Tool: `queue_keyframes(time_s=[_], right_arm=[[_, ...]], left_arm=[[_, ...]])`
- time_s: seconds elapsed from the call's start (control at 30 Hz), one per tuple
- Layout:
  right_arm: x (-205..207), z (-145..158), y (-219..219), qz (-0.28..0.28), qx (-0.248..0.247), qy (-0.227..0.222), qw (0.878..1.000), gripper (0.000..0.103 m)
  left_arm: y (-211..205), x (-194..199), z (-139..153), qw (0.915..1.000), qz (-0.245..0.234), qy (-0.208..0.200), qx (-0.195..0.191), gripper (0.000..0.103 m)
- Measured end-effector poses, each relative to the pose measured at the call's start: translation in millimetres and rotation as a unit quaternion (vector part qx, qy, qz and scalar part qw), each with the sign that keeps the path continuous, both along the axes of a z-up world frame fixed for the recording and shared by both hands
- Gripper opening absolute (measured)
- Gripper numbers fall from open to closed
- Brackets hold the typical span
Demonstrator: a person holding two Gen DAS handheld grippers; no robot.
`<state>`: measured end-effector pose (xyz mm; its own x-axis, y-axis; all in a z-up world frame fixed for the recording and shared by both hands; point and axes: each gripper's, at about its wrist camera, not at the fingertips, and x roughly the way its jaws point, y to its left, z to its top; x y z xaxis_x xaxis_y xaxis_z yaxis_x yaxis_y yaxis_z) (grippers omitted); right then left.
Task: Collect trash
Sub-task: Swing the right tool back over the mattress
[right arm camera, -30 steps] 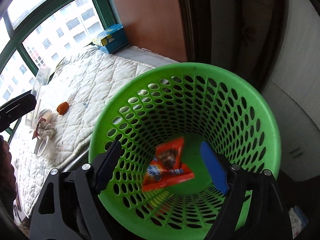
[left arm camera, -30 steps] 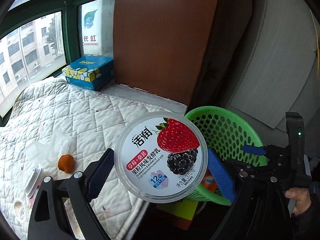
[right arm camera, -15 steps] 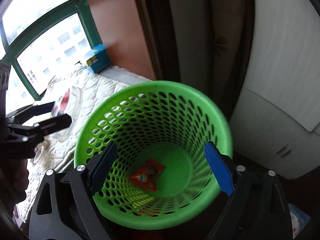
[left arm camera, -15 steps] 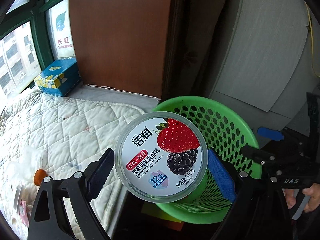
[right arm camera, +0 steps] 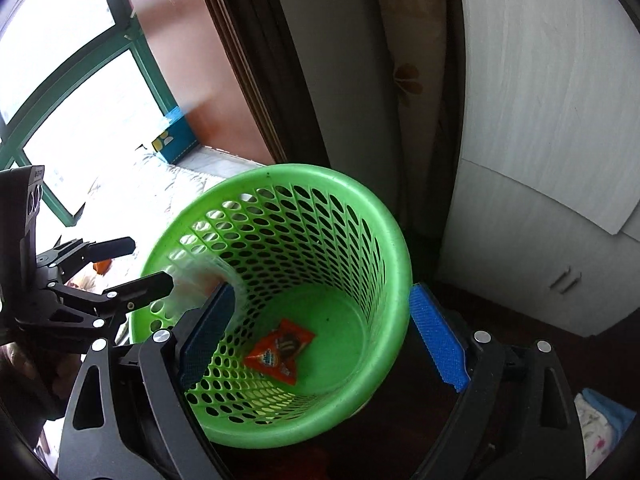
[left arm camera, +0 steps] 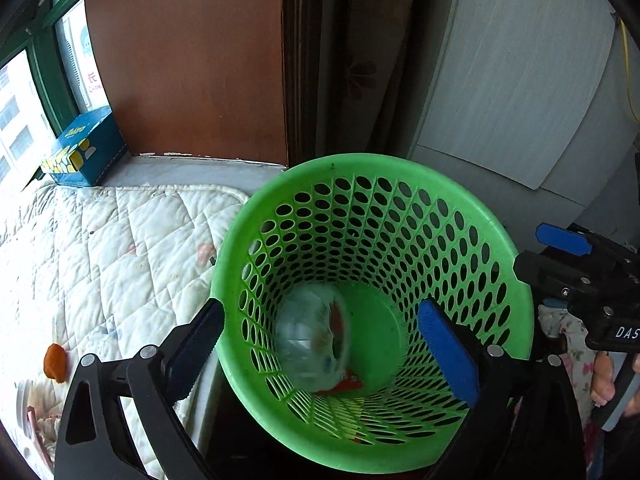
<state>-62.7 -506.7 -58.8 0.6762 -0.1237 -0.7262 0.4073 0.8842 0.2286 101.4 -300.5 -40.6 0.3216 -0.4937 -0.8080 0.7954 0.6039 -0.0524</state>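
basket (left arm camera: 372, 176): on the floor, just beside the mattress edge
mattress (left arm camera: 100, 248): at nine o'clock of the basket
box (left arm camera: 86, 152): at eleven o'clock, behind the mattress
yogurt tub (left arm camera: 312, 340): inside the basket
wrapper (right arm camera: 280, 350): on the basket's bottom

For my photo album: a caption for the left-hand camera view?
Open left claw above green basket, blurred yogurt tub dropping inside.

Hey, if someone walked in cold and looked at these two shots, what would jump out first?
The bright green perforated basket fills the middle of both views, beside the quilted white mattress. A blurred clear tub is dropping into it between the open left gripper's fingers, above an orange snack wrapper lying on the basket floor.
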Motion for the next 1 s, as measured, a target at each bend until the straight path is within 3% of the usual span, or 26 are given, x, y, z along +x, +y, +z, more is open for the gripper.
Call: queue_keyframes(time_s=[0.2, 0.5, 0.77, 1.0], right_arm=[[-2.0, 7.0, 8.8, 0.007, -0.008, -0.007, 1.0, 0.088], [1.5, 23.9, 49.1, 0.041, -0.013, -0.03, 0.999, 0.088], [23.1, 27.7, 110.5, 0.102, -0.01, -0.036, 0.994, 0.088], [55.9, 19.6, 179.3, 0.187, -0.008, -0.022, 0.982, 0.088]], left_arm=[[10.7, -6.0, 7.2, 0.9997, 0.018, 0.0, -0.018, 0.094], [67.3, -22.7, 40.8, 0.9955, 0.071, -0.046, -0.042, 0.094], [139.0, -30.9, 56.8, 0.985, 0.147, -0.079, -0.046, 0.094], [210.8, -17.9, 45.7, 0.9686, 0.233, -0.077, -0.039, 0.094]])
